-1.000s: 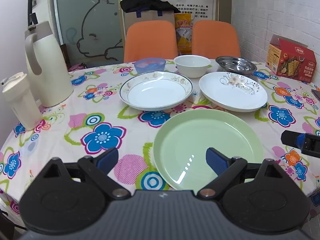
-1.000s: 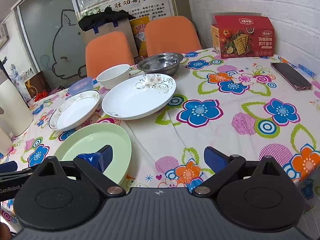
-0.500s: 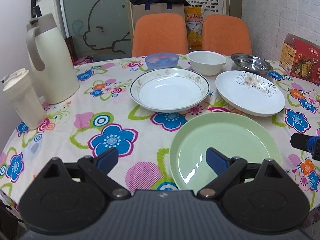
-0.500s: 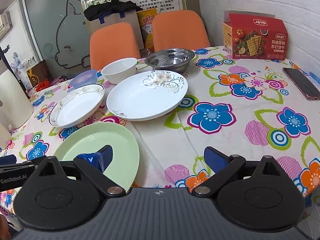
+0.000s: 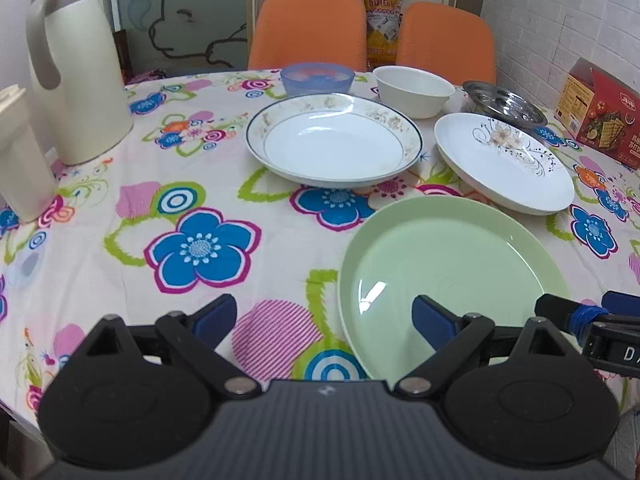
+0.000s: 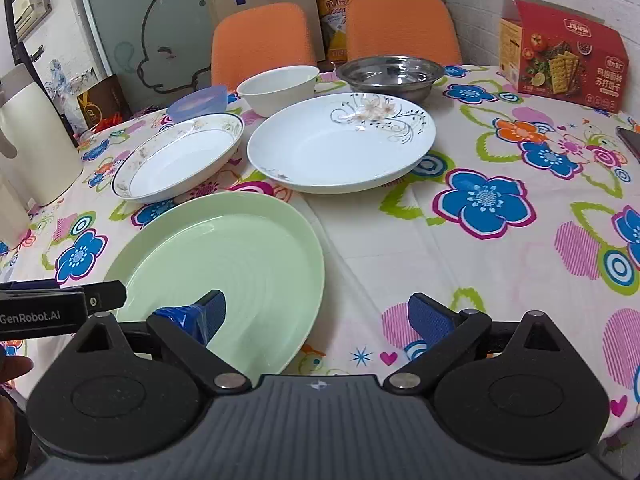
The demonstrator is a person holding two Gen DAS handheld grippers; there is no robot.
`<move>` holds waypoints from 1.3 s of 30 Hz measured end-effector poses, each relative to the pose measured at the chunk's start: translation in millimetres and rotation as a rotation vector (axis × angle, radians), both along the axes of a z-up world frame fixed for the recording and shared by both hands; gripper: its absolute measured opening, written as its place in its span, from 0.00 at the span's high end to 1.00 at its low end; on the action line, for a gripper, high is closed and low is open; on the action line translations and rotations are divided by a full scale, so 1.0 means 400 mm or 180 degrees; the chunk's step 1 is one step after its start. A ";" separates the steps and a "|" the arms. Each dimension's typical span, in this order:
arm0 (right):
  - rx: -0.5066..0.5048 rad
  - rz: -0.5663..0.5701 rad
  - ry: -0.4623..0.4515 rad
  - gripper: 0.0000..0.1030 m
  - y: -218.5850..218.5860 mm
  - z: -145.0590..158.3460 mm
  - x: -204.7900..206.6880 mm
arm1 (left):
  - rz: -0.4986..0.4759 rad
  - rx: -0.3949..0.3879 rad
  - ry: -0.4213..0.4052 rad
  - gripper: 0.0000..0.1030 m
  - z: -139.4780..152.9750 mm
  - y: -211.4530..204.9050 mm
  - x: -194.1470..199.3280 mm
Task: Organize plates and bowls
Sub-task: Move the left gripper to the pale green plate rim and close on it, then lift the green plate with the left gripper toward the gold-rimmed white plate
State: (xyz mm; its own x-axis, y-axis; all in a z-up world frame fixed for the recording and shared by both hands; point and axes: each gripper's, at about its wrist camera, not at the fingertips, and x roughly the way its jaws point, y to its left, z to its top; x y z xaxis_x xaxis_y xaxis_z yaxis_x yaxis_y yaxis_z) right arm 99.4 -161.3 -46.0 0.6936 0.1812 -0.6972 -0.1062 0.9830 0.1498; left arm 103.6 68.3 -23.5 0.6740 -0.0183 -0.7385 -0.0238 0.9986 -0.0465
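Both my grippers were spread wide, gripping nothing: left gripper (image 5: 324,318) hovered by the near-left rim of the green plate (image 5: 452,268), right gripper (image 6: 316,318) over its right edge. The gold-rimmed plate (image 5: 334,144), floral plate (image 5: 504,164) and bowls sat behind it.

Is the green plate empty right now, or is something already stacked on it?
Empty. The green plate shows bare glossy surface in both views; the right gripper is open above its near edge.
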 end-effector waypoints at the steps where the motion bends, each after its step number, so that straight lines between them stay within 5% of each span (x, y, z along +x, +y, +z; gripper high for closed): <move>1: 0.0030 0.0052 0.0009 0.17 0.005 -0.006 0.002 | -0.0011 -0.0026 0.0012 0.09 -0.007 0.002 0.004; 3: 0.0074 0.0158 0.0053 0.16 0.018 -0.019 0.005 | -0.0041 -0.0073 0.0017 0.09 -0.018 0.005 0.008; 8: -0.0408 0.0334 -0.0142 0.16 0.067 -0.042 -0.011 | -0.0160 -0.0136 0.0022 0.10 -0.041 0.012 0.010; 11: -0.0350 0.0419 -0.0399 0.14 0.054 -0.059 -0.040 | -0.0256 -0.0108 0.0017 0.11 -0.050 0.005 0.010; 15: -0.0389 0.0435 -0.0330 0.16 0.060 -0.049 -0.029 | -0.0424 -0.0014 -0.0032 0.13 -0.055 -0.014 0.008; 19: -0.0333 0.0784 -0.0390 0.17 0.089 -0.054 -0.037 | -0.0580 -0.0042 -0.0119 0.28 -0.052 -0.024 0.007; 23: -0.0319 0.0754 -0.0480 0.21 0.093 -0.056 -0.044 | -0.0697 -0.0049 -0.0165 0.48 -0.046 -0.035 -0.001; 32: -0.0460 0.0811 -0.0692 0.22 0.169 -0.007 -0.071 | -0.0528 0.0125 -0.0380 0.55 0.011 -0.006 -0.042; 39: -0.0371 0.1190 -0.0591 0.21 0.297 -0.032 -0.041 | -0.0120 0.0089 -0.0168 0.55 -0.002 0.135 -0.038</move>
State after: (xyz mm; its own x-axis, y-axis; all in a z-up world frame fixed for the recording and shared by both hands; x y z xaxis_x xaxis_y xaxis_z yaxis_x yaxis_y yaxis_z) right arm 82.9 -42.3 -58.9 0.7107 0.3713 -0.5975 -0.4730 0.8810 -0.0151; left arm 88.5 122.4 -24.3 0.7113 -0.0242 -0.7025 0.0155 0.9997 -0.0189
